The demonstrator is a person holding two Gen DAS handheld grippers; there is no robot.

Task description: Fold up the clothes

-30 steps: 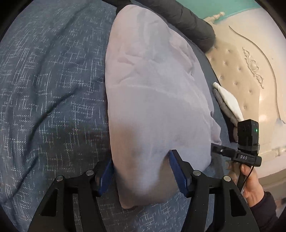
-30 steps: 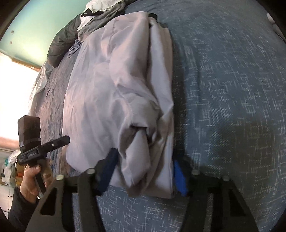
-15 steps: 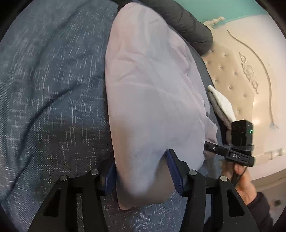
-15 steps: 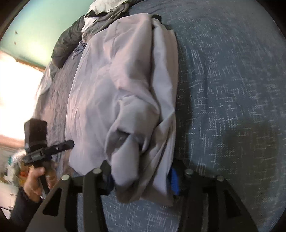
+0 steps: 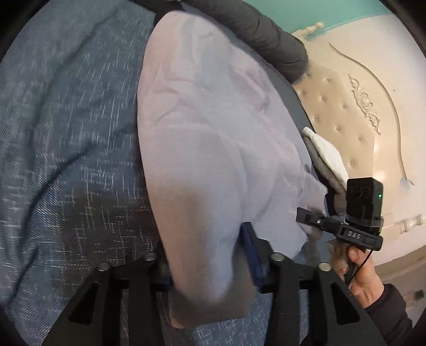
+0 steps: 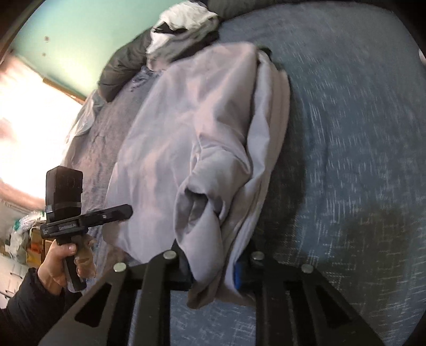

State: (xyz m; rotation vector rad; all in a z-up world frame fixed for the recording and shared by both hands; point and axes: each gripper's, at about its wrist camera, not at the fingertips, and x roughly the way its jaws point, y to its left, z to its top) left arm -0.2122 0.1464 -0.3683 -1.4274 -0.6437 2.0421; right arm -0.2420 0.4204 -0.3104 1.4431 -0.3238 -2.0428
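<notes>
A pale lilac-grey cotton garment [image 5: 207, 138], partly folded into a long strip, lies lengthwise on the blue bed cover w/ white flecks [image 5: 66, 138], running from the near edge of the bed toward the far end.

Left gripper [image 5: 210, 255]: black frame, blue pads, jaws closing on the near end of the garment. Cloth bunches between the pads and hangs over below them, so it looks pinched; jaws narrow.

Right gripper [image 6: 213, 266]: same build, jaws also closing, narrower. A rumpled fold of the garment [image 6: 202, 159] sits between its pads, the blue pad on the right side pressed against the cloth. Its hem droops in front of the frame.

Each wrist view shows the other tool at the side of the garment: in the left view the right gripper, held by a bare hand [image 5: 359, 276] in a dark sleeve; in the right view the left gripper, held by the other hand [image 6: 61, 263].

At the far end of the bed: a dark grey padded roll [image 5: 261, 37] and a white and grey pile of clothes [image 6: 183, 24], just beyond the garment. Cream tufted headboard w/ carved trim [image 5: 354, 101] stands by the bed; teal wall [image 6: 74, 37] behind.
</notes>
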